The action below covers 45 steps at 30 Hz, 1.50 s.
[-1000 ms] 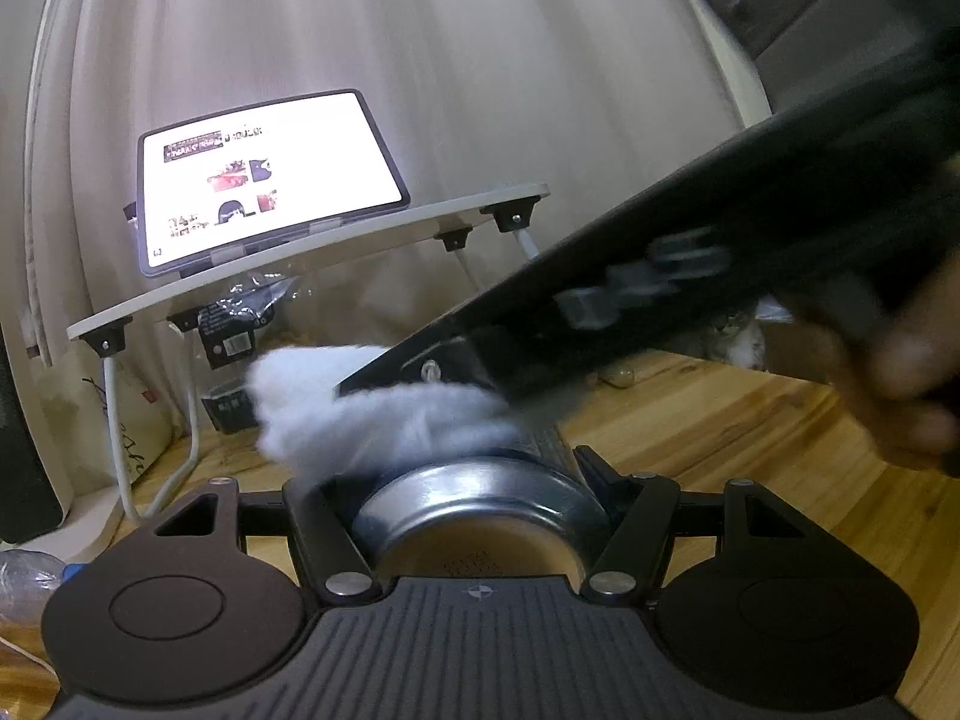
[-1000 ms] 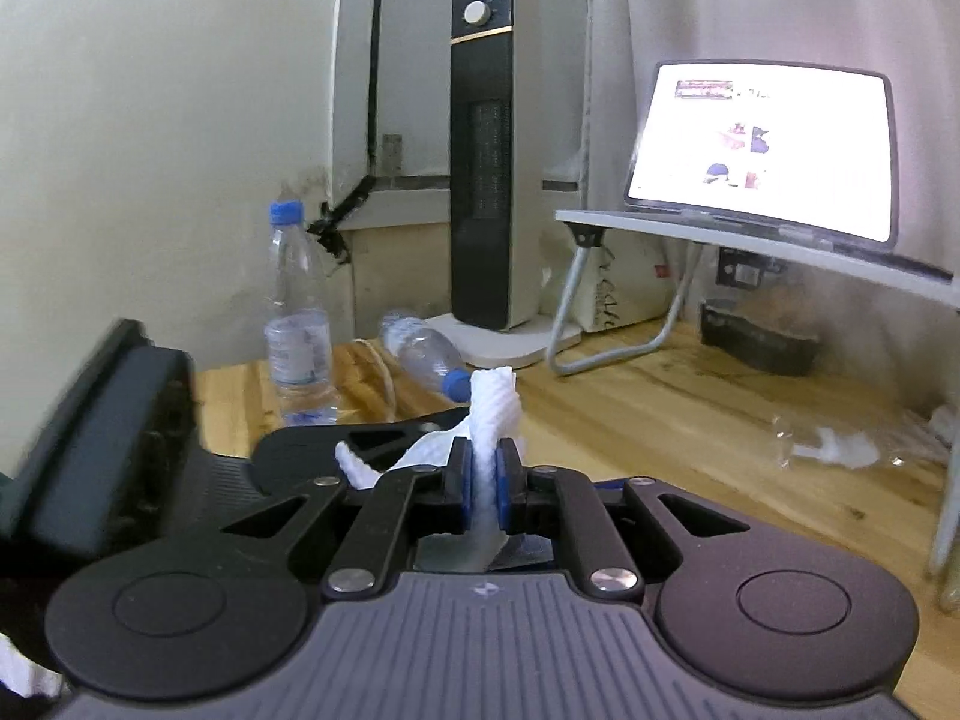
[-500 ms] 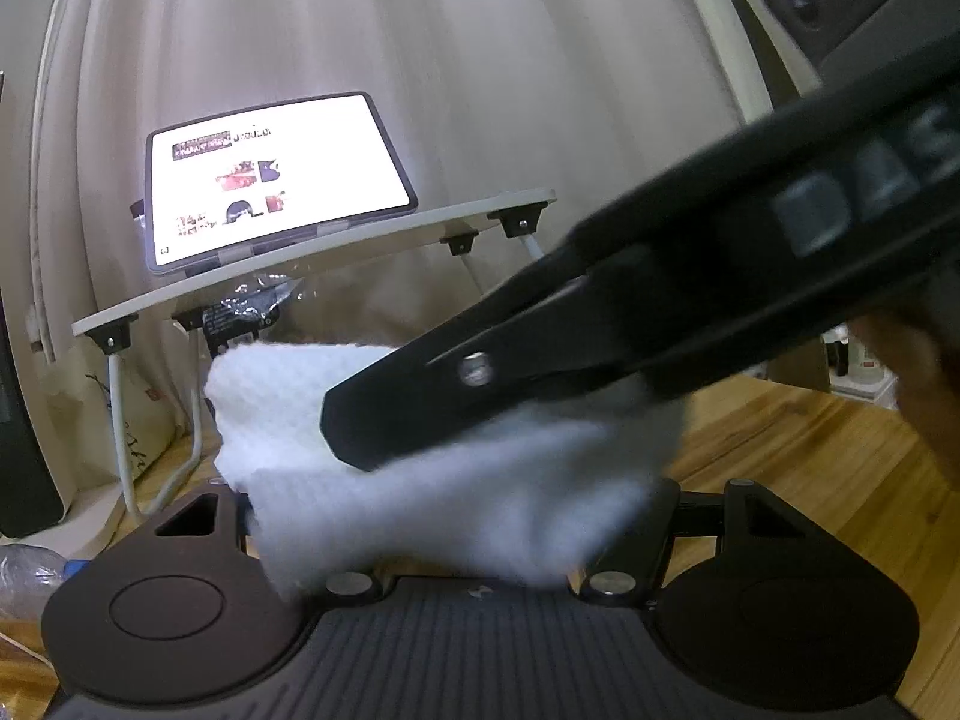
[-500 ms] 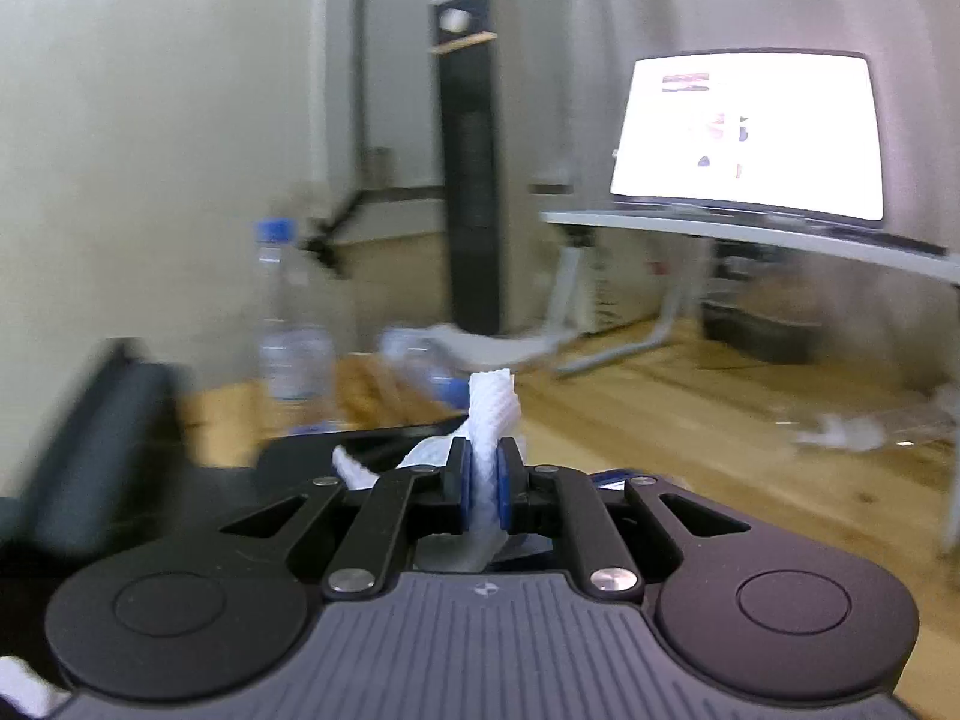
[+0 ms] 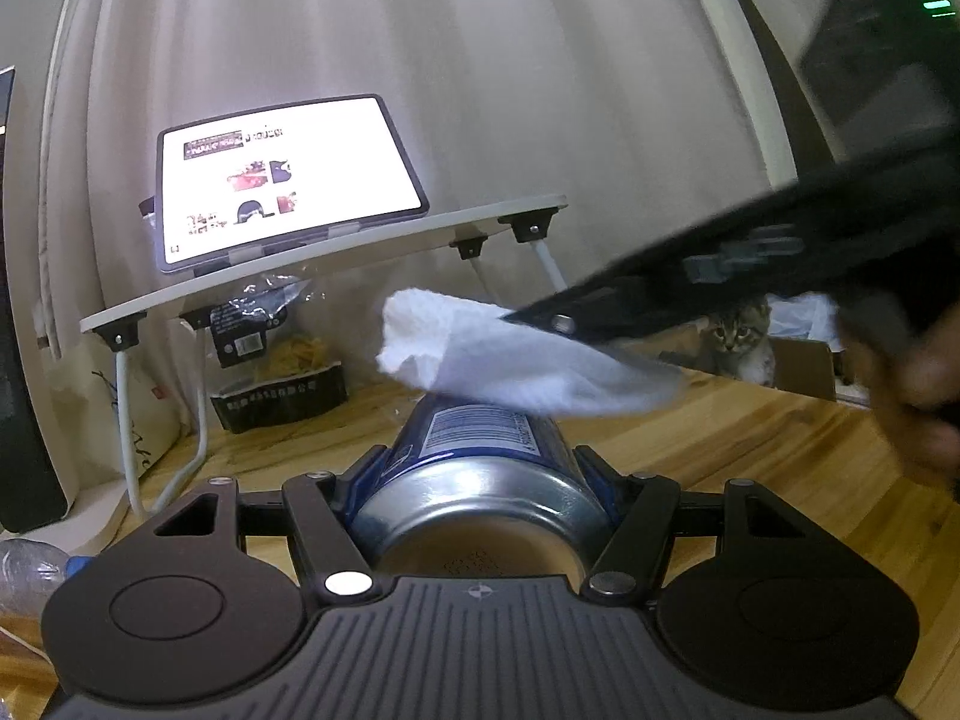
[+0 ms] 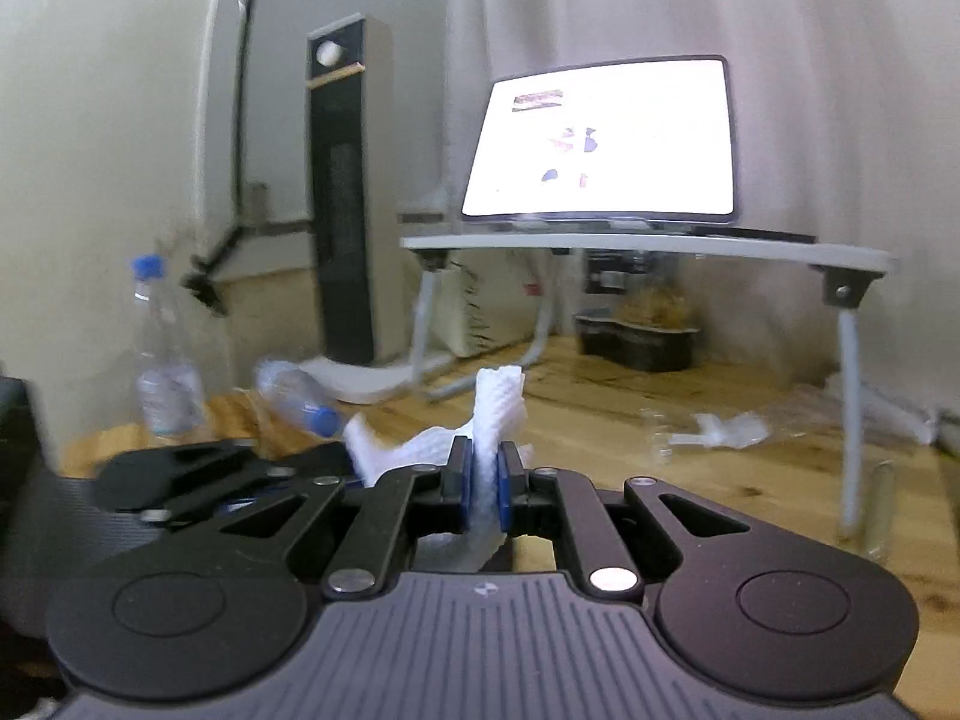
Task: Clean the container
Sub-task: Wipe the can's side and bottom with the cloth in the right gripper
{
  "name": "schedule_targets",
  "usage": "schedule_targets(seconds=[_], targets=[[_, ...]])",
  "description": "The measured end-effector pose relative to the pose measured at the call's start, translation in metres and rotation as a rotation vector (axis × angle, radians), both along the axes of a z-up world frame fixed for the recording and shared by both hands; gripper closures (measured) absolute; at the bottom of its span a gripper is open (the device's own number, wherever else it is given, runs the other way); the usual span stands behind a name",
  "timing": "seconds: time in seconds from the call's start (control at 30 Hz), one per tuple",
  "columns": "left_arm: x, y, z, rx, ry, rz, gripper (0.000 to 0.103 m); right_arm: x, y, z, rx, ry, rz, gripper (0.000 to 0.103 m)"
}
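My left gripper (image 5: 480, 474) is shut on a blue metal can (image 5: 480, 450) that lies along its fingers, silver base toward the camera. A white paper towel (image 5: 516, 360) rests over the far end of the can. My right gripper (image 5: 540, 318) comes in from the right in the left wrist view, pinching that towel. In the right wrist view the right gripper (image 6: 485, 480) is shut on the paper towel (image 6: 498, 402), which sticks up between the blue pads (image 6: 461, 480). The left gripper's dark body (image 6: 198, 480) shows below and to the left; the can is hidden there.
A lit tablet (image 5: 282, 180) stands on a white lap desk (image 5: 336, 252) ahead. A black tower heater (image 6: 348, 210), water bottles (image 6: 162, 348) and plastic wrappers (image 6: 720, 432) sit on the wooden floor (image 5: 750, 438). A kitten (image 5: 738, 336) watches from the right.
The right gripper swept the towel across the can, covering it half a second ago, and now holds it higher over the can's far end. The left gripper kept still with the can.
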State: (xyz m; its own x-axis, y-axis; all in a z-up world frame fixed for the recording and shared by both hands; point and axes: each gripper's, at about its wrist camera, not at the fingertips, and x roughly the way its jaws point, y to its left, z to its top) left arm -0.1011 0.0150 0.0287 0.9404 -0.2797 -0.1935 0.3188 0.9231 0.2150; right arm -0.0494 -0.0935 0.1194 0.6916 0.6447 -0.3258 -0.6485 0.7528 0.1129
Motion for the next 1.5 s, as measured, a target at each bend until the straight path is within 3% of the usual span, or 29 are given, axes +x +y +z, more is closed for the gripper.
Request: schedule_targets(seconds=[0.23, 0.3, 0.4, 0.5, 0.6, 0.97, 1.1, 1.3, 1.5], targets=[[0.002, 0.006, 0.0, -0.037, 0.017, 0.006, 0.036, -0.041, 0.005, 0.005, 0.042, 0.047, 0.178, 0.091], [0.002, 0.007, 0.0, -0.039, 0.011, 0.006, 0.036, -0.039, 0.003, 0.004, 0.037, 0.04, 0.163, 0.087], [0.0, 0.006, 0.0, -0.037, 0.002, 0.008, 0.036, -0.018, -0.006, 0.002, 0.042, 0.052, 0.049, 0.086], [-0.003, 0.007, 0.0, -0.045, -0.013, 0.006, 0.036, 0.001, -0.014, -0.003, 0.008, 0.034, -0.07, 0.085], [-0.002, 0.006, 0.001, -0.037, -0.016, 0.021, 0.036, 0.009, -0.011, -0.008, -0.038, 0.044, -0.109, 0.086], [0.005, 0.013, 0.002, -0.076, 0.015, 0.021, 0.036, -0.052, 0.018, 0.008, -0.026, 0.006, 0.099, 0.089], [0.003, 0.01, 0.002, -0.057, 0.002, 0.019, 0.036, -0.05, 0.037, 0.016, -0.022, -0.013, 0.168, 0.089], [0.0, 0.005, 0.001, -0.034, -0.024, 0.017, 0.036, -0.008, 0.047, 0.013, -0.059, -0.075, 0.074, 0.089], [-0.002, 0.005, 0.001, -0.036, -0.034, 0.015, 0.036, 0.024, 0.017, 0.003, -0.097, -0.08, -0.062, 0.089]])
